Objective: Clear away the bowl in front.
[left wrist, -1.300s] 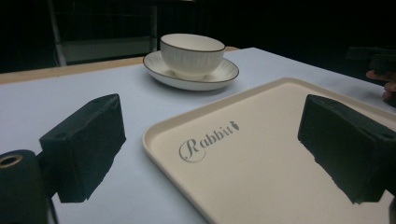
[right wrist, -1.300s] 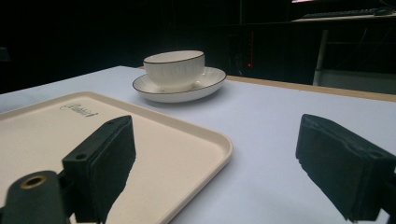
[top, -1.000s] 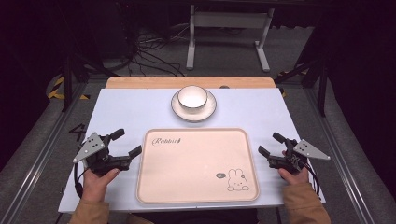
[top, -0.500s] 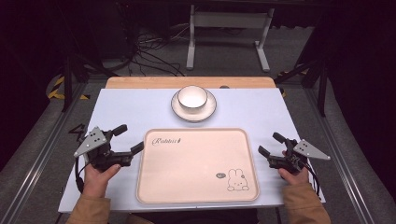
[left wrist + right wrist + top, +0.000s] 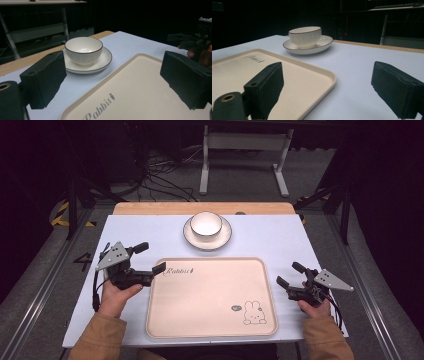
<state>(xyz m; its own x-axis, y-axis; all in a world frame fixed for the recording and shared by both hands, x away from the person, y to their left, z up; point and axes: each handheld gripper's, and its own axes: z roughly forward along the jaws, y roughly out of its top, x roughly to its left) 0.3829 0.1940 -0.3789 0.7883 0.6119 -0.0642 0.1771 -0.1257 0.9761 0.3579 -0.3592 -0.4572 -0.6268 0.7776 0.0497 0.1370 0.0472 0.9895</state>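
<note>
A cream tray (image 5: 212, 297) with a rabbit print lies at the table's near middle. Behind it a white bowl (image 5: 206, 222) with a dark rim stands on a white saucer (image 5: 222, 240). At the tray's left edge my left gripper (image 5: 150, 258) is open and holds nothing, one jaw over the tray's far left corner. In its own view the left gripper (image 5: 115, 80) looks across the tray (image 5: 140, 95) toward the bowl (image 5: 83, 50). Just right of the tray, my right gripper (image 5: 290, 274) is open and holds nothing. Its view (image 5: 330, 87) has the tray (image 5: 237, 72) and the bowl (image 5: 305, 36).
The pale blue table (image 5: 280, 240) ends in a wooden strip (image 5: 200, 208) at the far side. A metal stand (image 5: 245, 150) and floor cables (image 5: 160, 185) lie beyond it. Bare tabletop runs between the tray and the saucer.
My left gripper has moved forward and a little right, so one jaw now reaches over the tray's far left corner. The right gripper, tray and bowl have stayed put.
</note>
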